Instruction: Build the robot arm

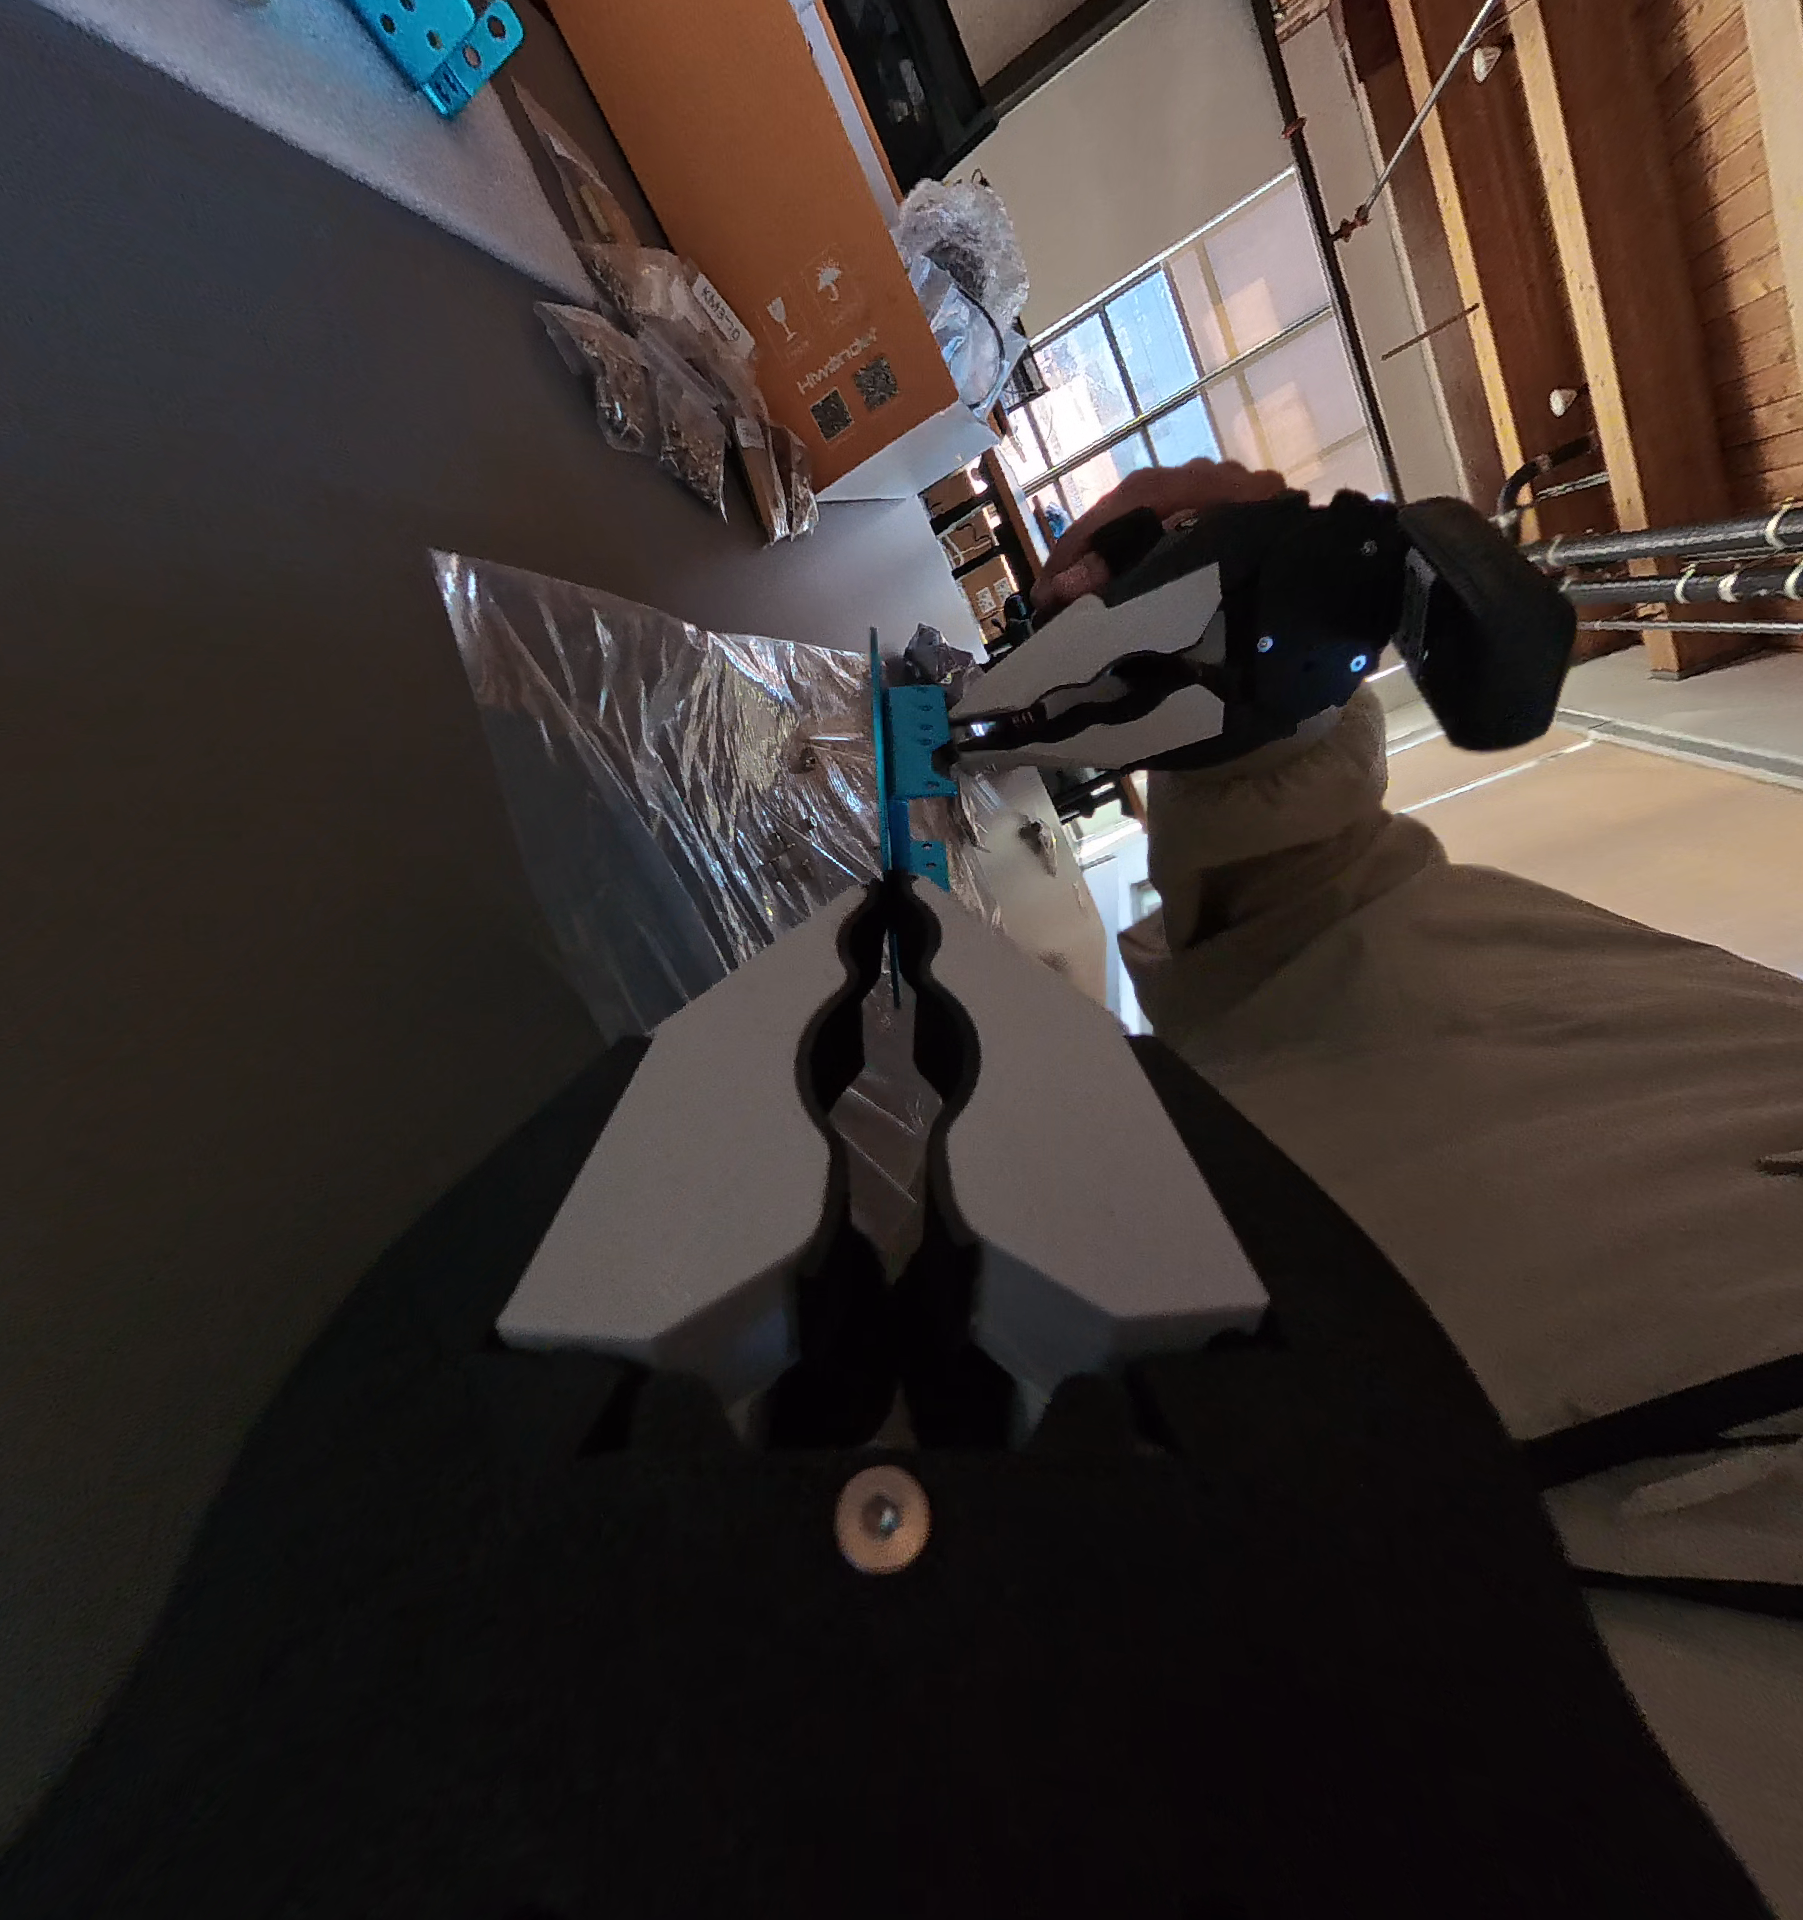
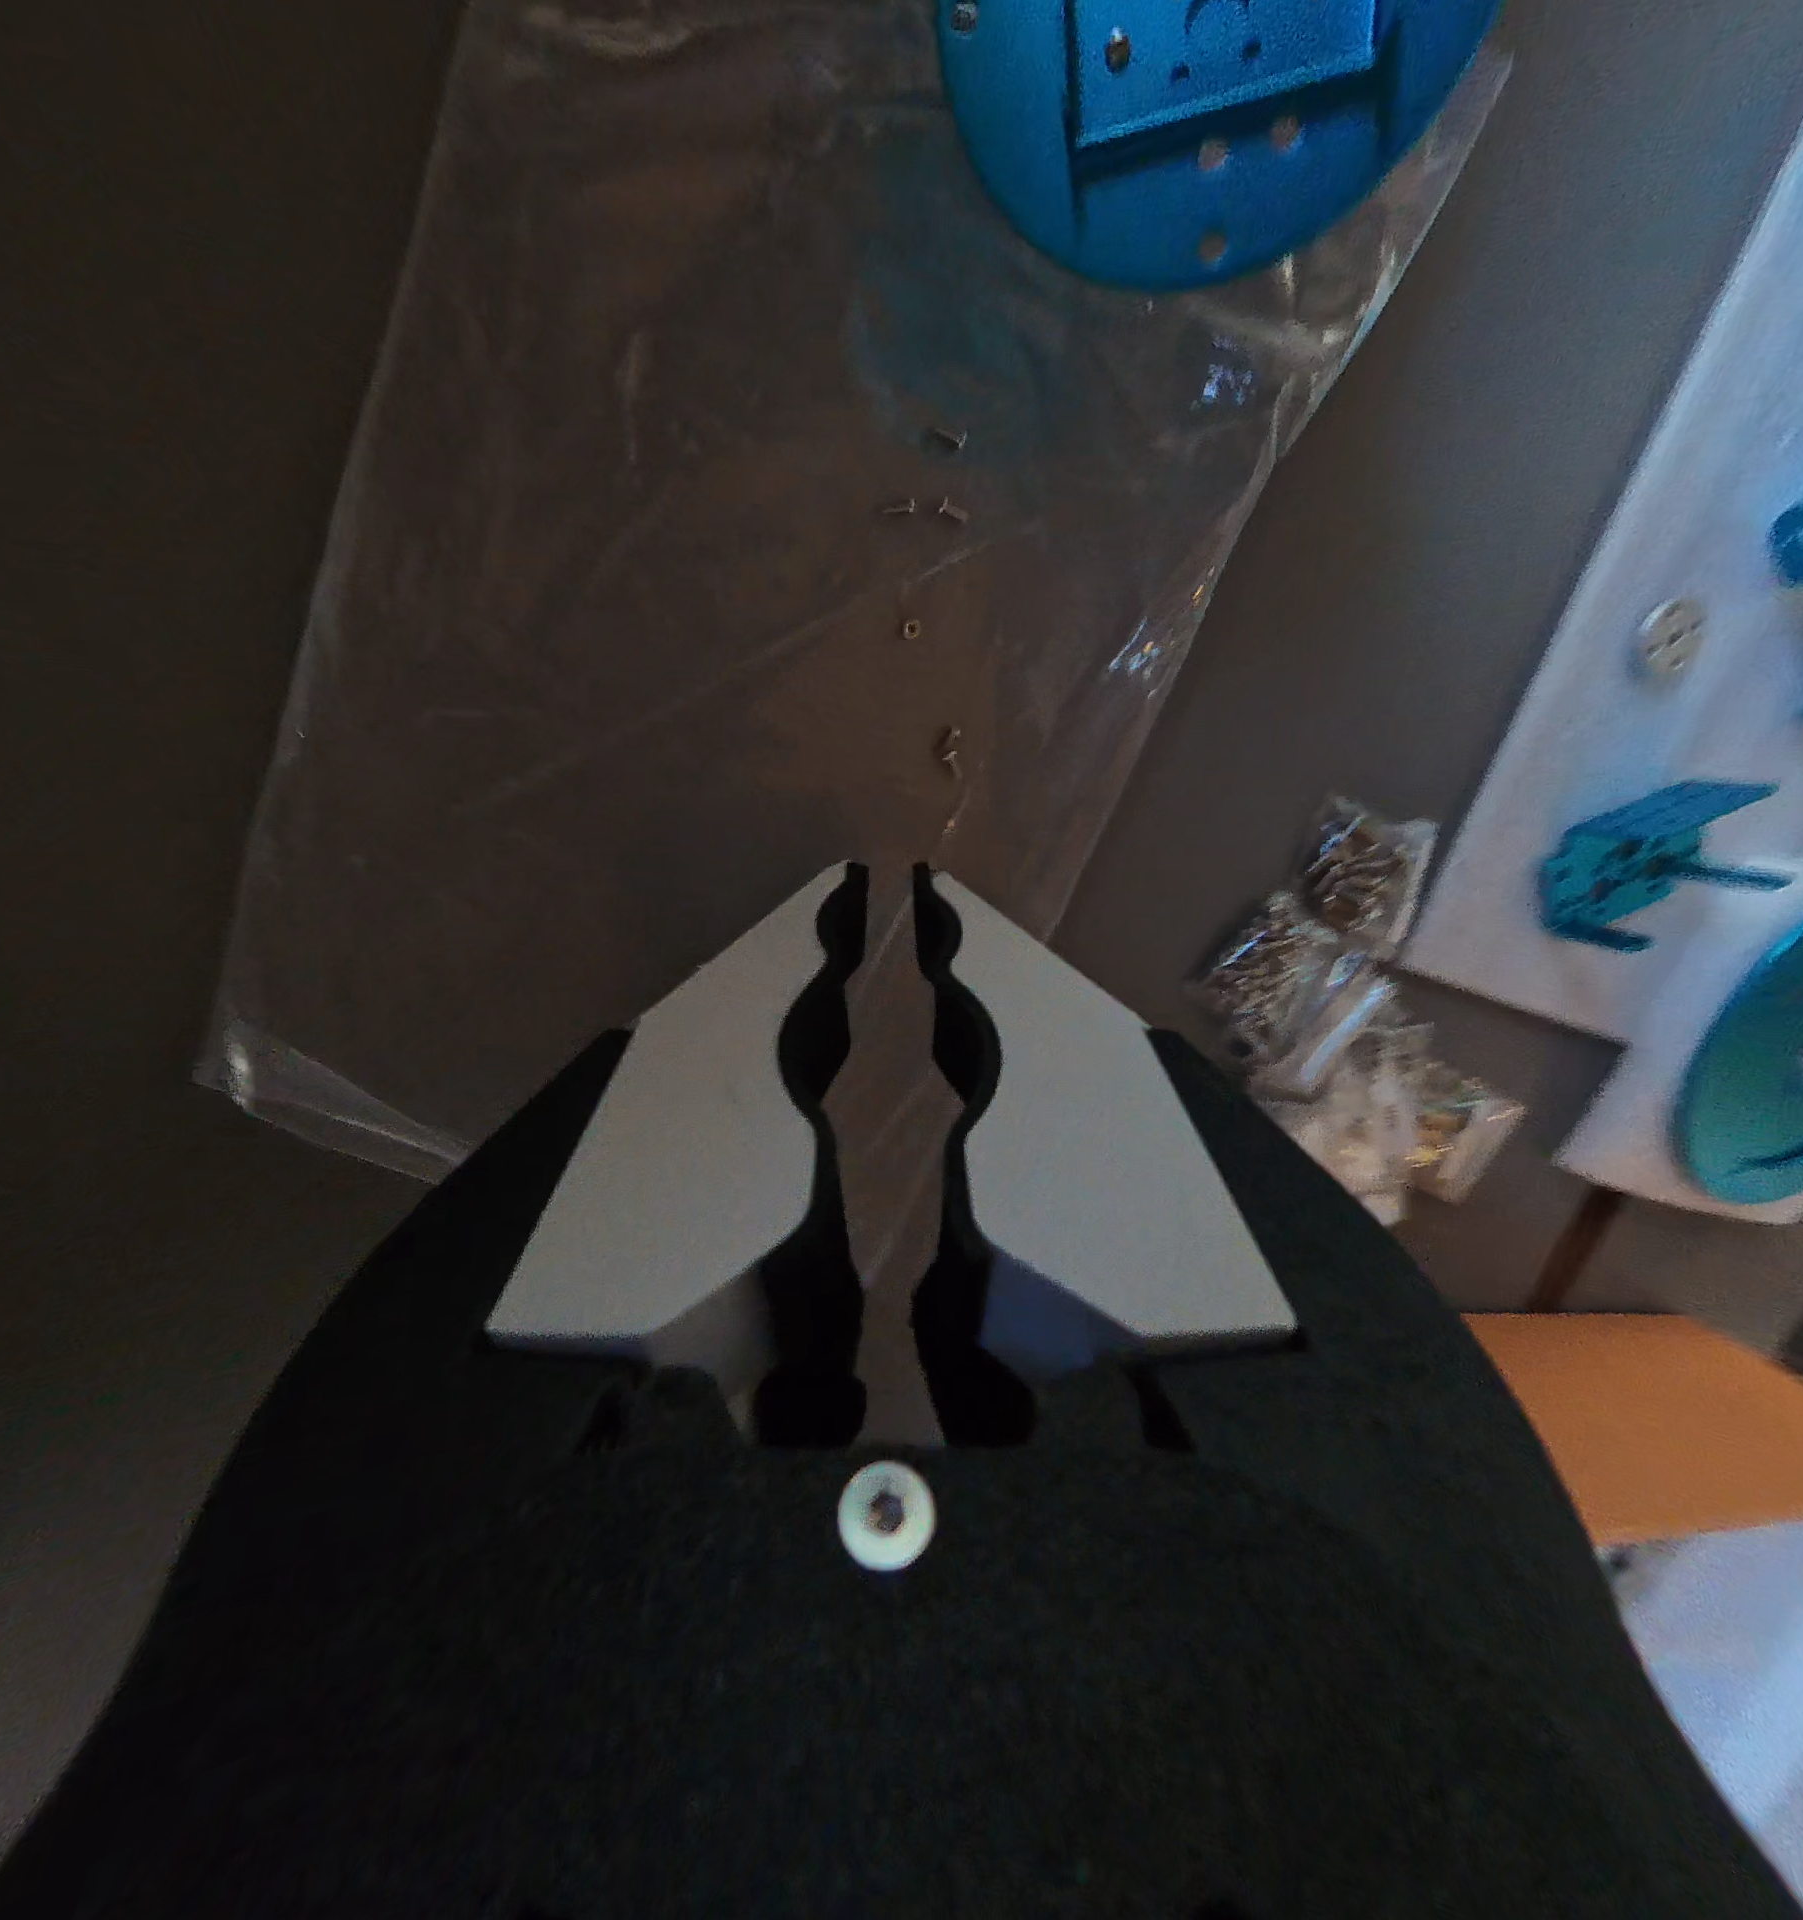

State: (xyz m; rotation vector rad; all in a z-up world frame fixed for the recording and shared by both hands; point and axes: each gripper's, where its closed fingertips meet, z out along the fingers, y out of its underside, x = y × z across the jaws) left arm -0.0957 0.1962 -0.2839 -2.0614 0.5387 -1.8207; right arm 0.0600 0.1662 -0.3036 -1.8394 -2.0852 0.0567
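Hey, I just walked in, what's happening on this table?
A person is working with two handheld grippers. The left gripper is shut on the rim of a blue plate with a bracket on it, holding it on edge above a clear plastic sheet. The right gripper is slightly open with nothing visible between its fingers, pointing at small screws scattered on the sheet.

Your left gripper (image 1: 892, 914) has matt black plastic jaws with smooth pale grey faces, and it pinches a thin blue metal plate (image 1: 889, 790) with a satin anodised sheen. Under your right gripper (image 2: 889, 871), of the same plastic, lies a glossy, crinkled clear plastic sheet (image 2: 616, 623) dotted with small bright metal screws (image 2: 947, 509), spread on the matt grey table (image 2: 97, 520). The orange box (image 1: 741, 208) looks like smooth cardboard.
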